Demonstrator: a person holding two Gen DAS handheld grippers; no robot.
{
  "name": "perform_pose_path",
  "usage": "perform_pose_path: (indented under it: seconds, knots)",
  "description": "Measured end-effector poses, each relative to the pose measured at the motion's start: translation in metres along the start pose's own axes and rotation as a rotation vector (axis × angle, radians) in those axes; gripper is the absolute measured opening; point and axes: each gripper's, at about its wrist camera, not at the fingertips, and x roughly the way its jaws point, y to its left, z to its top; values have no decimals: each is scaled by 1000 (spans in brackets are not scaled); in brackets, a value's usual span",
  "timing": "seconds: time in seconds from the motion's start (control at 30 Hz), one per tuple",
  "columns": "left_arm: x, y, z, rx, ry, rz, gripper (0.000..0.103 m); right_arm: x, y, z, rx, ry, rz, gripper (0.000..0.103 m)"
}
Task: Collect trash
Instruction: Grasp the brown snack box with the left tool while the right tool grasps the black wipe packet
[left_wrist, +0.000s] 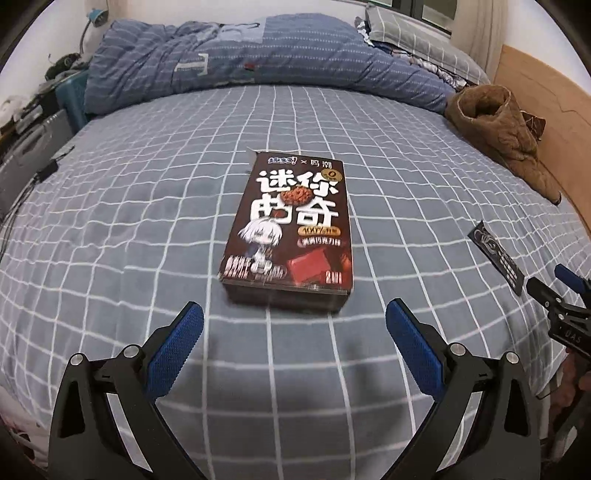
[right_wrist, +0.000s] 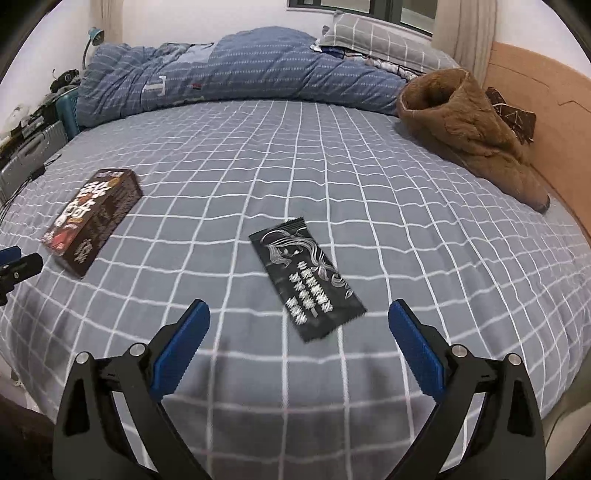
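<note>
Box (left_wrist: 291, 225) lies flat mid-bed on the sheet (left_wrist: 129, 221), just ahead of the left gripper (left_wrist: 294, 325). Wrapper (right_wrist: 304, 282) lies flat to the box's right, well apart, ahead of the right gripper (right_wrist: 299, 325). Rolled quilt (left_wrist: 258, 55) behind both; jacket (right_wrist: 472, 129) far right by the headboard (right_wrist: 546, 122).

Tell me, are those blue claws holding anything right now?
No, nothing is held. The left gripper is open just short of the cookie box, and the right gripper is open near the black wrapper.
</note>
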Motion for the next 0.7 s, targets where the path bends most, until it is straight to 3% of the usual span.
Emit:
perform_pose_path:
  seconds: [0.4,0.7]
  knots:
    - [42,6,21,-5,51,10,97,50,-16,19,54,81,38,89]
    - [62,16,29,-12,80,-24,97,78,-13,23,34,137,58,78]
